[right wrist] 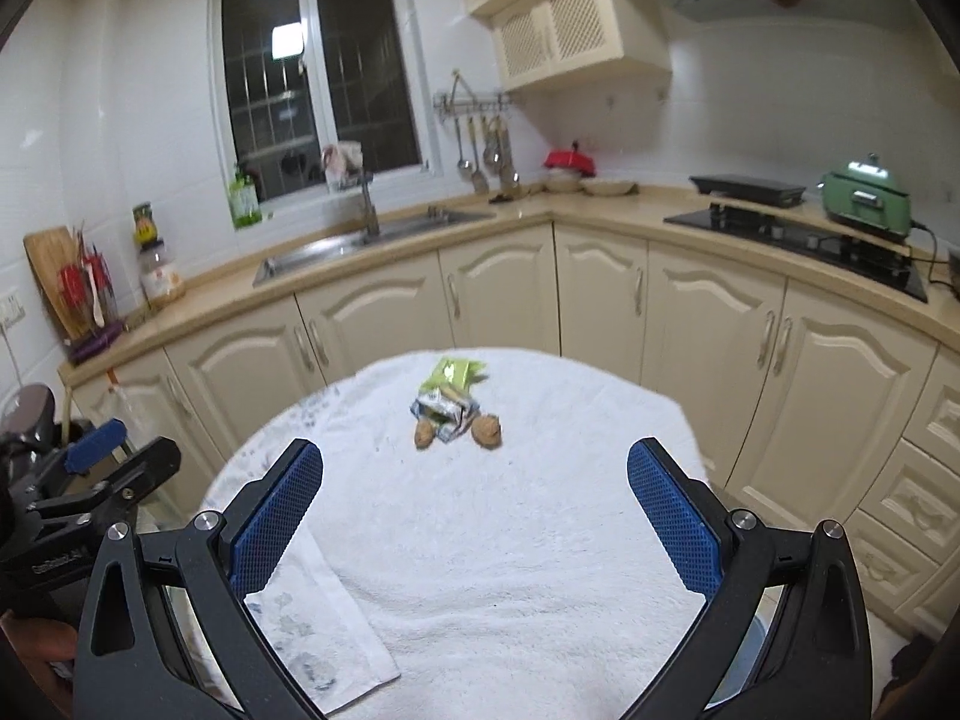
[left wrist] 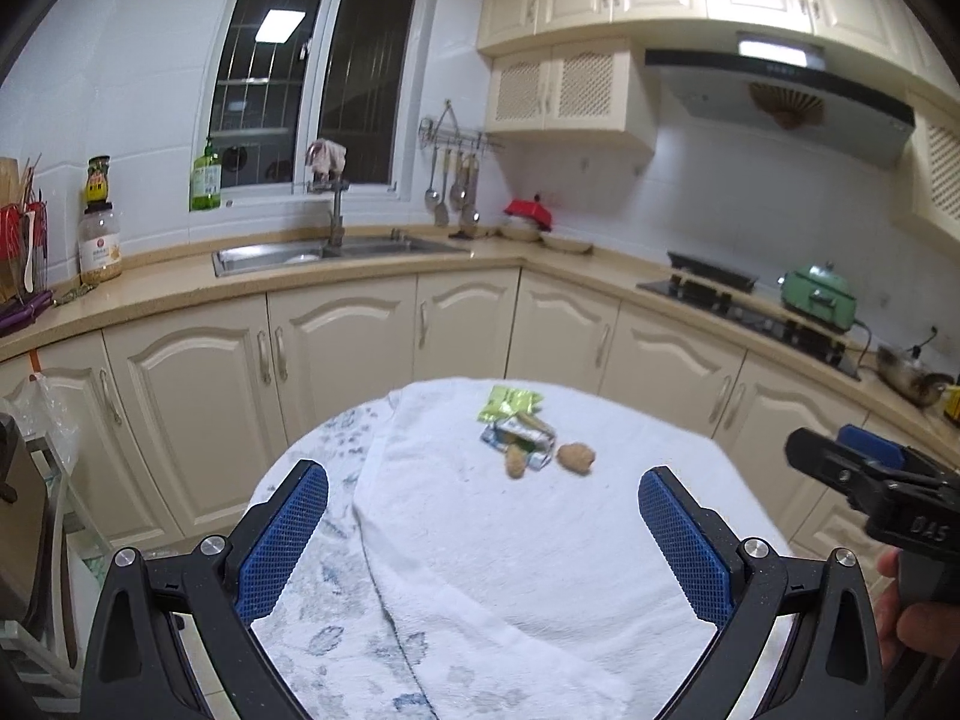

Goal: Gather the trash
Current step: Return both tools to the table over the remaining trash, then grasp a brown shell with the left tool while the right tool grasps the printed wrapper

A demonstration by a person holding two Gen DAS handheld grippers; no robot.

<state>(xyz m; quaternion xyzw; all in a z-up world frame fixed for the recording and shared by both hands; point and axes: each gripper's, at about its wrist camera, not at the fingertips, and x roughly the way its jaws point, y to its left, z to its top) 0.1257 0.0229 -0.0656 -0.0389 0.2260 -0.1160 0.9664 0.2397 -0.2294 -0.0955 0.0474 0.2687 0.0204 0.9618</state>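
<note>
A small pile of trash lies at the far side of a round table covered with a white towel (left wrist: 510, 540). It holds a green wrapper (left wrist: 510, 403), a crumpled silver-blue wrapper (left wrist: 521, 439) and two brown walnuts (left wrist: 576, 456) (left wrist: 515, 465). The same pile shows in the right wrist view: green wrapper (right wrist: 451, 373), silver wrapper (right wrist: 444, 411), walnuts (right wrist: 487, 431) (right wrist: 424, 435). My left gripper (left wrist: 483, 531) is open and empty, above the near side of the table. My right gripper (right wrist: 474, 516) is open and empty, also short of the pile. The right gripper's body shows at the left view's right edge (left wrist: 870, 480).
Cream kitchen cabinets (left wrist: 360, 348) wrap behind the table, with a sink (left wrist: 312, 252) under the window and a stove (left wrist: 750, 312) with a green appliance (left wrist: 819, 297) at right. A plastic bag (left wrist: 42, 408) hangs at far left. The left gripper's body shows at lower left (right wrist: 90, 480).
</note>
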